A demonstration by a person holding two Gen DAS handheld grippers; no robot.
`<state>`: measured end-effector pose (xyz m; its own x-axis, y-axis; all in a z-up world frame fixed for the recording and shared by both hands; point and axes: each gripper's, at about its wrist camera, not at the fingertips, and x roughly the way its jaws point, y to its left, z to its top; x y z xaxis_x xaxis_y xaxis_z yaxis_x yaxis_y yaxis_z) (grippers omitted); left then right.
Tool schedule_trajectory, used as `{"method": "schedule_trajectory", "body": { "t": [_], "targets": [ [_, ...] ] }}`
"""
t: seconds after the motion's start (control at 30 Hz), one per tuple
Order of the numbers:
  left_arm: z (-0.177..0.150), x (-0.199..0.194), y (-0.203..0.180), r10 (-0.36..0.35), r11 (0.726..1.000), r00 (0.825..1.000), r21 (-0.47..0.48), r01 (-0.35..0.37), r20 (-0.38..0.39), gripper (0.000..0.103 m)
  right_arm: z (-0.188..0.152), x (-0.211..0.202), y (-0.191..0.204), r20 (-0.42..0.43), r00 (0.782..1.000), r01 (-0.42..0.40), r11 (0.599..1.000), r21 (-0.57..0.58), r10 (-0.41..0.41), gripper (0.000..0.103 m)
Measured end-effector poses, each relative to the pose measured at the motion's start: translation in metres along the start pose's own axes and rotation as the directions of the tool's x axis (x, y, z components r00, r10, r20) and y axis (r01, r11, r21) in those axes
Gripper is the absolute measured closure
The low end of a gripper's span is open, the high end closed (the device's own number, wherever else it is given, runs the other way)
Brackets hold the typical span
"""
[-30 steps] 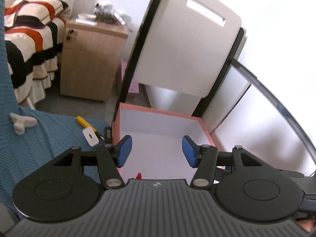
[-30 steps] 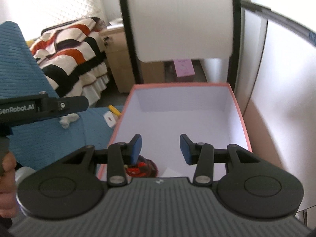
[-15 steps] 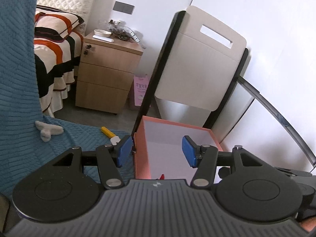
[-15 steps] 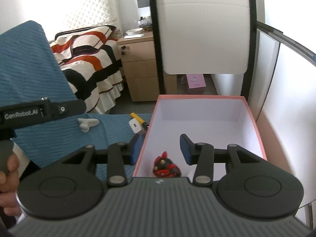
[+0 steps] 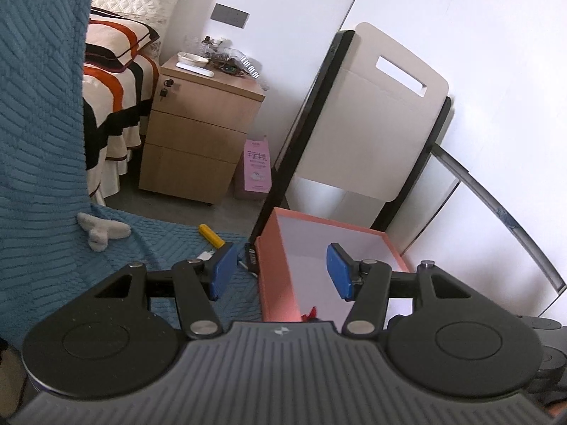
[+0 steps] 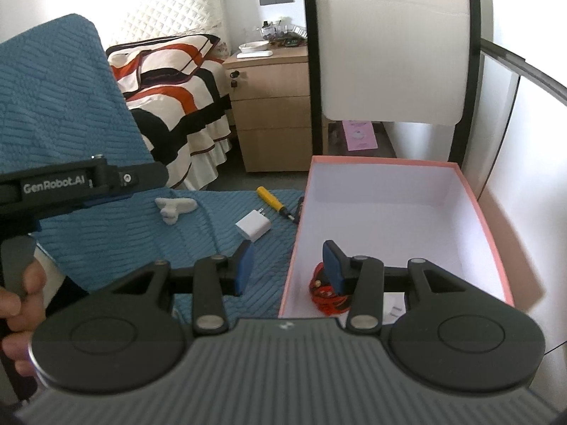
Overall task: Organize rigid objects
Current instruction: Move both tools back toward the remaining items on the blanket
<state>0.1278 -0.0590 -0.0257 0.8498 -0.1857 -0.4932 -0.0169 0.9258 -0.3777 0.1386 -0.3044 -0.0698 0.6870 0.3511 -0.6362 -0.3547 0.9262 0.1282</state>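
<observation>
1. The left gripper (image 5: 280, 271) is hovering with its two blue pads apart and nothing between them, over the edge of one pink box (image 5: 274, 276).
2. The right gripper (image 6: 288, 265) is likewise holding its two pads apart, empty, above the box's near left wall.
3. One red coiled cord (image 6: 320, 295) is lying inside the box, in its near left corner.
4. Three loose items are lying on the blue blanket (image 6: 106, 241), left of the box: one white charger (image 6: 253, 226), one yellow-handled screwdriver (image 6: 273, 201) and one white plane-shaped toy (image 6: 176, 208).
5. The screwdriver's tip is pointing at the box wall, just beside it.
6. One hand (image 6: 17, 304) is gripping the left gripper's handle.
</observation>
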Motion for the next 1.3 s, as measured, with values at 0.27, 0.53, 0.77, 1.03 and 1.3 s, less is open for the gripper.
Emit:
{"method": "schedule_trajectory", "body": {
  "t": [0.27,0.53,0.77,1.03,1.3],
  "targets": [
    [-0.015,-0.015,0.029,0.010,1.000,1.000,-0.012,-0.010,-0.011,0.041,-0.016,0.002,0.022,-0.029,1.000,0.003,1.000,0.004,-0.003,0.057],
    [-0.034,-0.024,0.052,0.040,0.999,0.999,-0.033,-0.041,-0.036,0.041,-0.033,0.002,0.034,-0.050,0.999,0.008,1.000,0.013,-0.008,0.057],
    [-0.044,-0.019,0.069,0.065,0.997,0.995,-0.044,-0.068,-0.072,0.041,-0.047,0.011,0.039,-0.082,0.997,0.008,1.000,0.023,-0.006,0.057],
    [-0.049,0.000,0.095,0.089,0.994,0.990,-0.061,-0.096,-0.109,0.041,-0.046,0.030,0.046,-0.118,0.993,0.013,1.000,0.014,-0.012,0.057],
    [-0.039,0.033,0.132,0.129,0.988,0.982,-0.072,-0.140,-0.137,0.041,-0.036,0.061,0.055,-0.148,0.989,0.012,1.000,-0.008,-0.014,0.057]
  ]
}}
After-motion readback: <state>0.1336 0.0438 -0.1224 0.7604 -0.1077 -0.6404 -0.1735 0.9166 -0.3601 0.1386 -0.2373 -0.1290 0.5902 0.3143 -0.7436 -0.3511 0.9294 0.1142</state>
